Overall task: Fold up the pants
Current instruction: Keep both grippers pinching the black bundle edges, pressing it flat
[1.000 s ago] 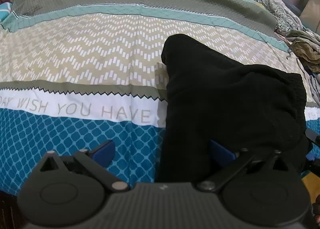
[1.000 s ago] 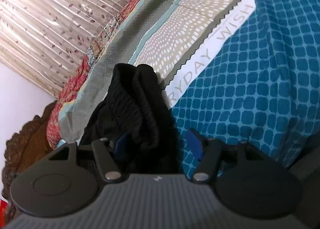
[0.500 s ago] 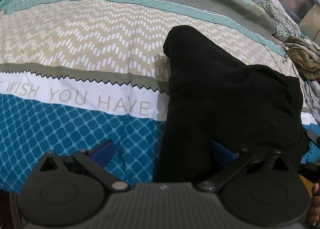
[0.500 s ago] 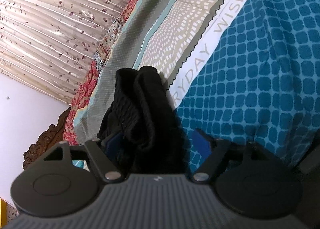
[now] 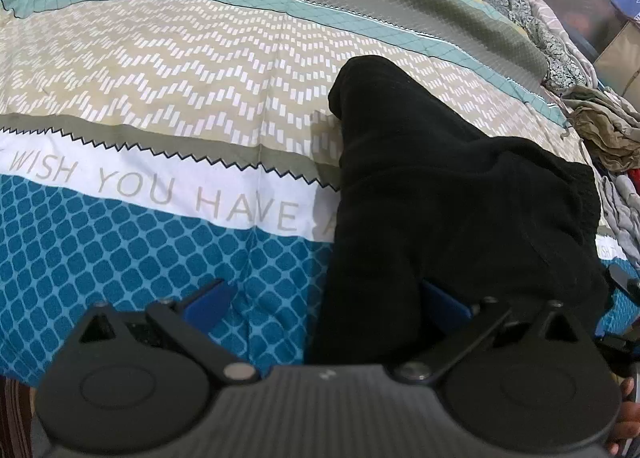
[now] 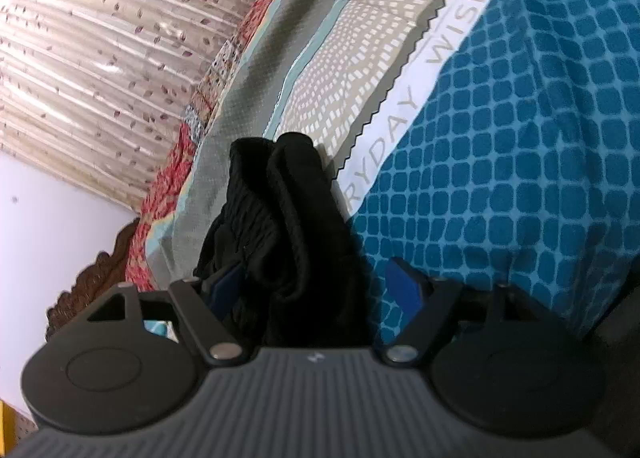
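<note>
Looking through the left wrist camera, I could not see the near end of the black pants [image 5: 448,226]; it ran under the housing. My left gripper [image 5: 324,300] stood wide, its blue fingers [image 5: 206,300] well apart, the right one half buried in cloth. I could not tell whether either pad touched it. The pants lay bunched on the patterned bedspread [image 5: 160,106], one rounded end pointing away.

Through the right wrist camera, my right gripper [image 6: 316,290] was likewise spread, the pants [image 6: 288,218] rising between the fingers [image 6: 404,286] in two dark ribbed folds. The left finger was mostly hidden, so actual contact stayed unclear. The bedspread [image 6: 520,138] lay behind.
</note>
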The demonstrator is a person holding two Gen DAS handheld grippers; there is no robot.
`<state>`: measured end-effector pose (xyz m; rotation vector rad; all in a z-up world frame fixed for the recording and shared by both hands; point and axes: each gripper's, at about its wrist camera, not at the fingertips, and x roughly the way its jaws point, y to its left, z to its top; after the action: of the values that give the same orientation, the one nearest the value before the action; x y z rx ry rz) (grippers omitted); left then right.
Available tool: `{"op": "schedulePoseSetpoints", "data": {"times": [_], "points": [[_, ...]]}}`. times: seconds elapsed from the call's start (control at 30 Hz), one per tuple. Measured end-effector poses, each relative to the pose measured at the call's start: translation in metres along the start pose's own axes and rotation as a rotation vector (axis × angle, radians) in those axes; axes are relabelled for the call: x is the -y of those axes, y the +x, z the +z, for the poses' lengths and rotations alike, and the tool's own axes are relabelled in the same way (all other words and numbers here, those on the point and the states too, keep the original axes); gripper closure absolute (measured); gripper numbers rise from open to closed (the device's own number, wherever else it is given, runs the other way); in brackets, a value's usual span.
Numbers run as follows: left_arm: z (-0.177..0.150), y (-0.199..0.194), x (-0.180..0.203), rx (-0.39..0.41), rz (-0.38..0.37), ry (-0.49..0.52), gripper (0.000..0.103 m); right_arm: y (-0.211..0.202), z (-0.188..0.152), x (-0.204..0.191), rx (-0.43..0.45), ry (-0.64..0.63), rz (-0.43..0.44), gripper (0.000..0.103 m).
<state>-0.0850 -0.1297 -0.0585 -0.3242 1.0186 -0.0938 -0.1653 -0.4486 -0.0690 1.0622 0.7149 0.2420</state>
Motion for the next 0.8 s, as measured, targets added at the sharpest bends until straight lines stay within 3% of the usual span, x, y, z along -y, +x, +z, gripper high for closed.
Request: {"op": "schedulePoseSetpoints", "data": {"times": [0.8], "points": [[-0.0015, -0.007, -0.0026, 0.014, -0.047, 0.024, 0.0, -0.0034, 0.0001, 0.0021, -0.003, 0.003, 0.008, 0.024]]}}
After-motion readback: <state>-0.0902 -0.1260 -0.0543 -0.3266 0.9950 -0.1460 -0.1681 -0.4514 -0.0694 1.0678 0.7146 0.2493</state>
